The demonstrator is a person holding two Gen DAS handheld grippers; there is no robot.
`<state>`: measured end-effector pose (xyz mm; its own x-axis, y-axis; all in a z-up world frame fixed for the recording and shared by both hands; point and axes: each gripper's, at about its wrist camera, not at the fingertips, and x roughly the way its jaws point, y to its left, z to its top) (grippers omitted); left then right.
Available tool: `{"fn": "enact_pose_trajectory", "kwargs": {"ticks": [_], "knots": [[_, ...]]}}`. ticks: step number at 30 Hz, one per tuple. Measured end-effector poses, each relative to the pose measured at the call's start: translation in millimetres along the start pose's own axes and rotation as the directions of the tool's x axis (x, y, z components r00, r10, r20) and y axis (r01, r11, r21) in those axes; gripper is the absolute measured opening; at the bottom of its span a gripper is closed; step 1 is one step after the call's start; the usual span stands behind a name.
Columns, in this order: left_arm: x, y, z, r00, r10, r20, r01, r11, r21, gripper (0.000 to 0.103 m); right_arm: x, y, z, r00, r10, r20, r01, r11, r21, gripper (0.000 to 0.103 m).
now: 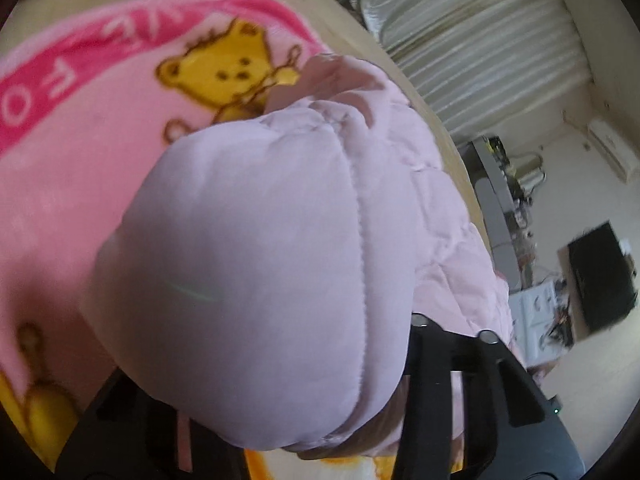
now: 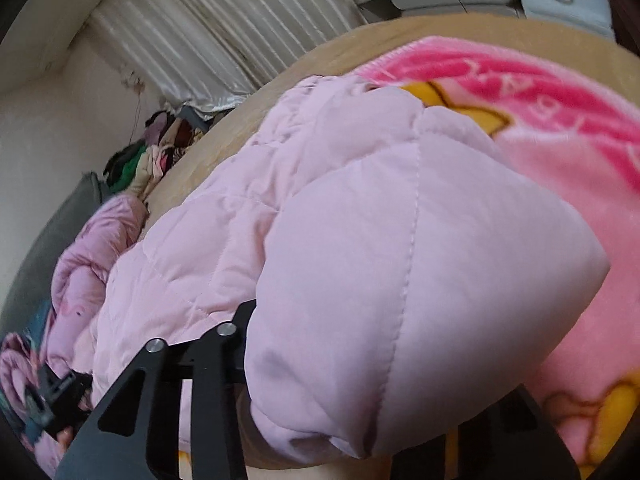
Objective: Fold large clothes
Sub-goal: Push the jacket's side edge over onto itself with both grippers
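Clearly both the left gripper (image 1: 280, 420) and right gripper (image 2: 360, 420) are clamped on the puffy pale-pink quilted jacket (image 2: 360, 240), bulging over their fingers above the pink bear-print blanket (image 1: 80, 180), where slick padding could slip free.

Pale pink jacket (image 1: 248, 260), bear-print pink blanket (image 1: 80, 152)
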<state>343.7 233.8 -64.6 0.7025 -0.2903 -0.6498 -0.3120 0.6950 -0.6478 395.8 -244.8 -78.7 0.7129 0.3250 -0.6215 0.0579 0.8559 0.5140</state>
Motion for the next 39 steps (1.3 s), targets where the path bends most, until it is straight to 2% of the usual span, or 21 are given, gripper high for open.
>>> {"fn": "enact_pose_trajectory", "kwargs": {"ticks": [6, 10, 16, 27, 39], "knots": [[-36.0, -32.7, -9.3, 0.996, 0.072, 0.059, -0.081, 0.983, 0.166, 0.025, -33.6, 27.6, -3.2, 0.999, -0.014, 0.039, 0.02, 0.987, -0.16, 0.03], [-65.4, -37.7, -21.4, 0.994, 0.071, 0.085, -0.087, 0.976, 0.202, 0.025, -68.8, 41.8, -6.1, 0.998, 0.017, 0.062, -0.002, 0.97, -0.244, 0.029], [-108.2, -31.7, -47.2, 0.992, 0.064, 0.107, -0.088, 0.968, 0.237, 0.025, -122.3, 51.5, -33.6, 0.993, 0.07, 0.098, -0.031, 0.935, -0.354, 0.028], [-147.0, -12.3, -86.2, 0.989, 0.086, 0.117, -0.115, 0.956, 0.271, 0.025, -170.0, 25.7, -80.4, 0.992, 0.095, 0.088, -0.06, 0.94, -0.335, 0.028], [-155.7, 11.7, -124.3, 0.987, 0.119, 0.109, -0.148, 0.938, 0.313, 0.026, -176.1, 0.2, -123.4, 0.999, 0.037, 0.02, -0.031, 0.964, -0.265, 0.029]]}}
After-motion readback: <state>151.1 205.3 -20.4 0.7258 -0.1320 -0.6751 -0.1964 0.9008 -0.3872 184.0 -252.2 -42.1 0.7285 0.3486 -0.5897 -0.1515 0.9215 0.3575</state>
